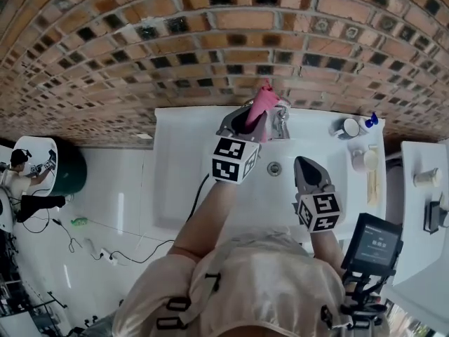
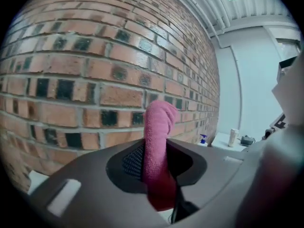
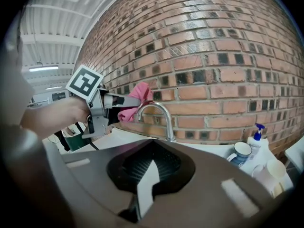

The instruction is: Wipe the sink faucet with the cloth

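A pink cloth (image 1: 261, 106) sticks up from my left gripper (image 1: 247, 119), which is shut on it just left of the chrome faucet (image 1: 282, 118) at the back of the white sink (image 1: 175, 188). In the left gripper view the cloth (image 2: 159, 122) fills the gap of that gripper (image 2: 156, 161), with brick wall behind. The right gripper view shows the curved faucet (image 3: 159, 110) with the cloth (image 3: 137, 98) beside its arch. My right gripper (image 1: 306, 163) hovers over the basin near the drain (image 1: 274, 168). Its jaws (image 3: 148, 179) stand slightly apart, and nothing is between them.
A blue-rimmed mug (image 1: 347, 128), a blue-capped spray bottle (image 1: 370, 121) and pale cups (image 1: 365, 160) stand on the sink's right ledge. A brick wall (image 1: 210, 34) rises behind. A dark green bin (image 1: 70, 168) and cables lie on the floor at left. A white counter (image 1: 424, 209) is at right.
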A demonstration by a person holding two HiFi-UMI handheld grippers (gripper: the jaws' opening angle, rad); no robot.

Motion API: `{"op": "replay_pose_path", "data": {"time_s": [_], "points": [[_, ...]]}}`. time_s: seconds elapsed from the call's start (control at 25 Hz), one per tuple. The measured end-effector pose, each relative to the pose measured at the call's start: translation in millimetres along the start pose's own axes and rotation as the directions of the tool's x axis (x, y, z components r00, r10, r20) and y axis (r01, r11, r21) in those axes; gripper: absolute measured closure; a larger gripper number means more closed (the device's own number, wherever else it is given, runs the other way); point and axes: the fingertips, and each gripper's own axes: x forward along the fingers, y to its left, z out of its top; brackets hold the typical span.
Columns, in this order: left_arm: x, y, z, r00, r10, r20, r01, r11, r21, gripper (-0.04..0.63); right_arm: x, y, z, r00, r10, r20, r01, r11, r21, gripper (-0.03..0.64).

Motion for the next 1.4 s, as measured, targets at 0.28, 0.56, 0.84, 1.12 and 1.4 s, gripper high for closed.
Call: {"op": "replay_pose_path", "data": {"time_s": [0.28, 0.56, 0.84, 1.12, 1.4], "points": [[-17.7, 67.3, -42.3, 0.984, 0.157, -0.09, -0.163, 0.984, -0.067, 0.494, 3.0, 9.9, -3.4, 1.0, 0.015, -0.005, -0.015, 1.0, -0.002, 0.629], [0.0, 47.1, -21.3, 0.993, 0.105, -0.046, -0.109, 0.99, -0.089, 0.494, -4.8, -9.1, -0.9, 0.999, -0.033, 0.004, 0.033, 0.999, 0.013, 0.629], [16.6, 10.6, 18.1, 0.997, 0.069, 0.043, -0.069, 0.997, -0.02, 0.495, -12.0, -21.8, -8.9, 0.998, -0.061, -0.006, 0.061, 0.997, 0.043, 0.629], [61.6, -61.8, -9.3, 0.982, -0.187, -0.032, 0.18, 0.972, -0.15, 0.495, -14.5, -33.0, -14.6, 0.997, -0.072, -0.013, 0.072, 0.995, 0.061, 0.629], [82.8, -53.4, -70.6, 0.967, -0.199, -0.159, 0.153, 0.954, -0.259, 0.495, -20.1, -54.0, -17.6, 0.994, -0.108, -0.02, 0.109, 0.99, 0.086, 0.629]]}}
